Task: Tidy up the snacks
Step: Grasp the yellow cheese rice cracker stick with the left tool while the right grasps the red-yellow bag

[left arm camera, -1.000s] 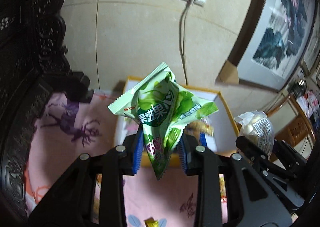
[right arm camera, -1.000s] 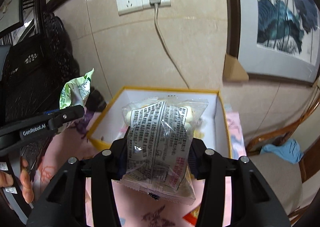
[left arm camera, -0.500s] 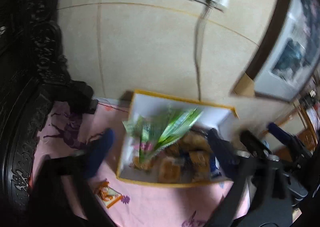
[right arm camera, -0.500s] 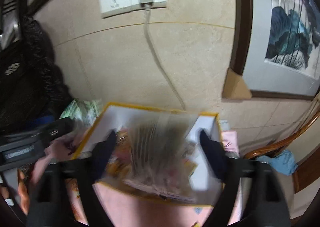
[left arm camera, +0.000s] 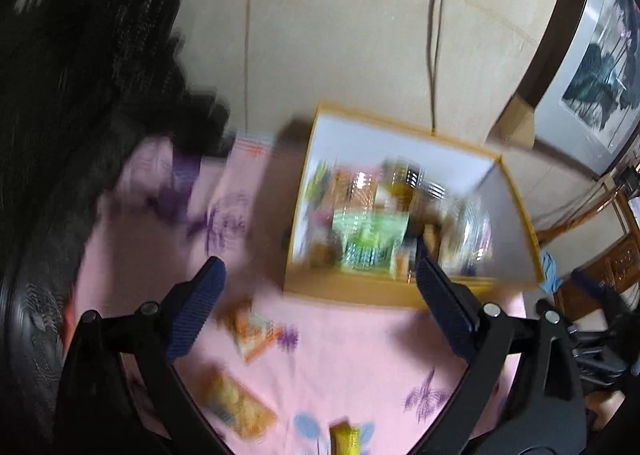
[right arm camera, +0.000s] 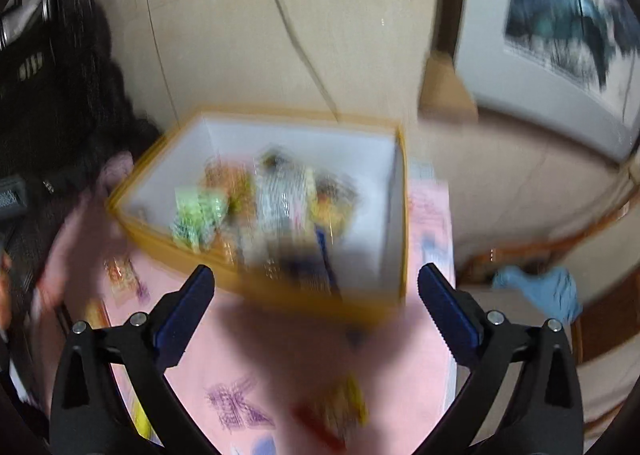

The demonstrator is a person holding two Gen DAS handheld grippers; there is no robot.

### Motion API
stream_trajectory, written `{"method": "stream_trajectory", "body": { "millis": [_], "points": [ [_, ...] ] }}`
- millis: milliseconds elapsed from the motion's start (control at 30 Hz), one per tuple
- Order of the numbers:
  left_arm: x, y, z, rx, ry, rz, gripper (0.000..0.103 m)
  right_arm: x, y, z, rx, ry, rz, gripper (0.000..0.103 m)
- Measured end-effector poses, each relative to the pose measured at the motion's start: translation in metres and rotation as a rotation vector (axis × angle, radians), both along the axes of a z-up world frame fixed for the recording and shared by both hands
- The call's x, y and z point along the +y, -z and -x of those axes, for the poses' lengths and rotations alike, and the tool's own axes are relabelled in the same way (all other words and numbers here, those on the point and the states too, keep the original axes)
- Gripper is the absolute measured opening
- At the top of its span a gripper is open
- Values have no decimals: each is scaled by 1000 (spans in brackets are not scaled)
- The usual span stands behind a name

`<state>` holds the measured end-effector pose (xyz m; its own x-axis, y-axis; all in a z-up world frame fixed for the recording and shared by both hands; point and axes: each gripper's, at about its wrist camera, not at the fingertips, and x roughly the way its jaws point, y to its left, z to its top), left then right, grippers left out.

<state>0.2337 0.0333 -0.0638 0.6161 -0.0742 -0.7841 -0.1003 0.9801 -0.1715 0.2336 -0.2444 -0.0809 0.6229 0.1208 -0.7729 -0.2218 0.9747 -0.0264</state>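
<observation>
Both views are blurred by motion. A yellow-rimmed white box sits on the pink cloth by the wall, holding several snack packs. The green snack bag lies in the box among them, and the clear printed bag lies near the box's middle. My left gripper stands open in front of the box with nothing between its blue pads. My right gripper is open too and holds nothing, just before the box's near wall. Loose snack packs lie on the cloth below.
Pink tablecloth with purple prints. Dark carved furniture stands on the left. A cable hangs from a wall socket behind the box. A framed picture leans at right; a blue cloth lies on a wooden chair. More packs lie on the cloth.
Both grippers opened and let go of their bags, the green one and the clear one, which dropped into the box. Both hands then tipped downward toward the table.
</observation>
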Motion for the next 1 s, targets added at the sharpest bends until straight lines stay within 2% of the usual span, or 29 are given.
{"method": "stream_trajectory", "body": {
  "millis": [100, 200, 333, 467, 533, 567, 667, 800, 933, 1000],
  "points": [
    [7, 29, 33, 55, -24, 26, 98, -20, 53, 23, 146, 92, 26, 102],
    [9, 49, 64, 107, -15, 36, 98, -36, 83, 43, 227, 204, -70, 102],
    [6, 61, 91, 157, 18, -15, 98, -34, 100, 58, 221, 274, -106, 102],
    [7, 69, 107, 194, 20, -35, 98, -22, 117, 53, 188, 301, -73, 101],
    [6, 69, 116, 199, 18, -31, 98, -20, 124, 52, 186, 318, -55, 90],
    [5, 68, 119, 197, 20, -35, 98, -18, 130, 50, 187, 326, -40, 79],
    [2, 66, 125, 195, 29, -51, 98, -15, 135, 48, 158, 323, 4, 70],
    [-2, 71, 129, 212, 29, -51, 98, -13, 133, 45, 131, 283, 9, 48],
    [-20, 88, 134, 264, 72, -39, 98, -10, 128, 55, 167, 216, -28, 45],
    [-39, 100, 137, 291, 120, -63, 98, -3, 122, 72, 169, 163, -45, 45]
  ]
}}
